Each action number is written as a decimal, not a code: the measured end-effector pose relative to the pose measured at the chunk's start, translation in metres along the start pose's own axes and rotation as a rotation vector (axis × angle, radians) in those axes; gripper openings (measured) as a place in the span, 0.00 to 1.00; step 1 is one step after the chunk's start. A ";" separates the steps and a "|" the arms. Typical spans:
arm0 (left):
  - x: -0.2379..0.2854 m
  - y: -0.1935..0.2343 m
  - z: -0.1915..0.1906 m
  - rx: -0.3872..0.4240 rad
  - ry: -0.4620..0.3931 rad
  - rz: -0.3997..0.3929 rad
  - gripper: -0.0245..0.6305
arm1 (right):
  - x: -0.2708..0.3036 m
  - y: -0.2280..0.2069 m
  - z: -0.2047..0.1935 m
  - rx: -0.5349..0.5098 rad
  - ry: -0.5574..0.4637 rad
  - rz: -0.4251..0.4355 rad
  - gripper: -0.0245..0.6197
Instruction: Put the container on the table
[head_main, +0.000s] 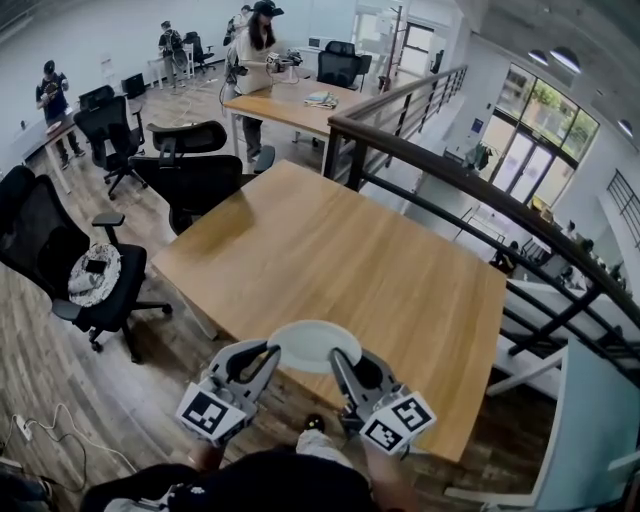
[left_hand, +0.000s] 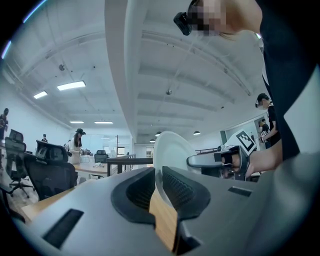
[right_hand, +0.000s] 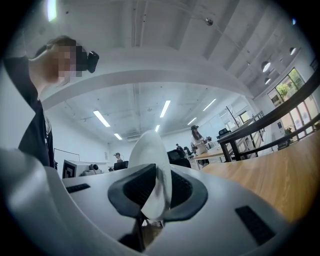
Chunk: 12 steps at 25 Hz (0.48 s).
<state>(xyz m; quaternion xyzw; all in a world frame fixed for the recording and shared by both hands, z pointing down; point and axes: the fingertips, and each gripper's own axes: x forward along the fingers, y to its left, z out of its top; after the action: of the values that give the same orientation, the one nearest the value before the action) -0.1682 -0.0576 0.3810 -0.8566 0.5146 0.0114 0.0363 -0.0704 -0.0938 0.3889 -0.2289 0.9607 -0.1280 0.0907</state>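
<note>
- Left claw (head_main: 264, 358): jaws pinched shut on the left rim of the white container (head_main: 313, 345).
- Container: held between both claws, its bare white inside facing up, over the near edge of the table (head_main: 340, 250) that stretches ahead of them.
- Right claw (head_main: 346, 364): jaws clamped on the right rim.
- The rim under the pads is covered.

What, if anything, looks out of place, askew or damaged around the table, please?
Nothing stands out. The white container looks roughly level and intact. The left gripper and the right gripper pinch its rim on opposite sides, at the near edge of the wooden table. No spill or damage shows.
</note>
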 end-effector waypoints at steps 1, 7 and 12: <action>0.004 0.001 0.000 -0.001 0.001 -0.001 0.11 | 0.001 -0.004 0.002 0.002 0.001 0.000 0.10; 0.032 0.009 -0.003 -0.004 0.015 -0.005 0.11 | 0.008 -0.030 0.005 0.021 -0.002 -0.009 0.10; 0.054 0.010 -0.002 0.004 0.021 -0.017 0.11 | 0.008 -0.050 0.012 0.030 -0.012 -0.017 0.10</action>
<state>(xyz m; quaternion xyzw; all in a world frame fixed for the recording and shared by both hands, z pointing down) -0.1520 -0.1101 0.3796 -0.8610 0.5076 0.0012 0.0325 -0.0537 -0.1432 0.3915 -0.2367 0.9561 -0.1417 0.0988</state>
